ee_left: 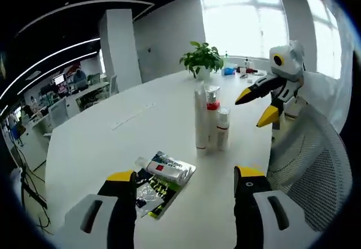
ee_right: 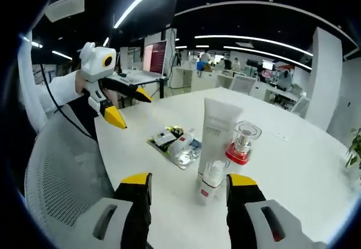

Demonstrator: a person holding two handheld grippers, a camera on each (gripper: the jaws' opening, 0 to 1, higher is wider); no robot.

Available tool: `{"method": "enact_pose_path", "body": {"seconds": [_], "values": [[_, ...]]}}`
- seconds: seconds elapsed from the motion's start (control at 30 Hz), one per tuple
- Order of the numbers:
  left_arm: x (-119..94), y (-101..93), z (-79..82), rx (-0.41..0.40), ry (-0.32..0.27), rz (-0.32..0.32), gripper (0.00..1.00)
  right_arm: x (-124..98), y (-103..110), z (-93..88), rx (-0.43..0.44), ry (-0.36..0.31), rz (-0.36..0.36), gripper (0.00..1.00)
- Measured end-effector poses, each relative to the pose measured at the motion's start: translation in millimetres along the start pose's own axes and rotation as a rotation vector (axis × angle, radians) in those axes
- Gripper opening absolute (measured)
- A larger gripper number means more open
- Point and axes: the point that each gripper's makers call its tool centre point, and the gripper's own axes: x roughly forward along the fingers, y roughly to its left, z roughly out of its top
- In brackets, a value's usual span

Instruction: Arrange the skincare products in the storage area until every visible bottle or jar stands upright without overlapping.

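Three products stand upright in a close group on the white table (ee_left: 101, 142): a tall white tube (ee_left: 200, 119) (ee_right: 219, 130), a clear-capped bottle with a red collar (ee_left: 212, 105) (ee_right: 241, 145), and a small white bottle with a red band (ee_left: 223, 128) (ee_right: 210, 181). A white bottle (ee_left: 166, 167) (ee_right: 180, 145) lies on its side on a clear sachet pack (ee_left: 161, 190) (ee_right: 169, 139). My left gripper (ee_left: 185, 176) (ee_right: 130, 107) is open, just short of the lying bottle. My right gripper (ee_right: 189, 182) (ee_left: 256, 107) is open, and the small bottle stands untouched just ahead between its jaws.
A white mesh chair (ee_left: 307, 159) (ee_right: 62, 170) stands at the table's edge beside the products. A potted plant (ee_left: 202, 60) sits at the far end with small items near it. Desks, monitors and people fill the office behind.
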Motion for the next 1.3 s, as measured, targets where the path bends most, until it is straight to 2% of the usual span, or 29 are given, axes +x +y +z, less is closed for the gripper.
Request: {"method": "enact_pose_path", "body": {"seconds": [0.27, 0.37, 0.47, 0.57, 0.7, 0.97, 1.1, 1.3], "values": [[-20.3, 4.3, -4.7, -0.048, -0.038, 0.005, 0.87, -5.5, -6.5, 5.5, 0.012, -0.021, -0.05, 0.77], [-25.7, 8.1, -1.1, -0.041, -0.064, 0.01, 0.93, -8.6, -9.0, 11.6, 0.011, -0.05, -0.066, 0.86], [-30.3, 10.5, 5.9, -0.08, -0.102, 0.006, 0.98, -9.9, -10.7, 14.5, 0.022, -0.062, -0.074, 0.94], [-34.0, 12.2, 8.8, -0.09, -0.12, 0.013, 0.99, -10.4, -11.1, 15.8, 0.023, -0.071, -0.076, 0.99], [-36.2, 4.6, 6.2, -0.095, -0.116, 0.012, 0.99, -9.2, -4.5, 16.9, 0.023, -0.075, -0.061, 0.99], [-34.6, 5.5, 7.4, -0.11, -0.12, 0.033, 0.99, -4.5, 7.3, 21.7, 0.008, -0.071, -0.023, 0.99], [-32.2, 8.9, -1.5, -0.093, -0.084, 0.048, 0.99, 0.4, 16.1, 22.9, -0.012, -0.062, -0.001, 0.99], [-32.7, 14.6, -5.9, -0.118, -0.088, 0.063, 0.99, 6.7, 32.6, 37.1, -0.003, -0.113, 0.039, 0.99]]}}
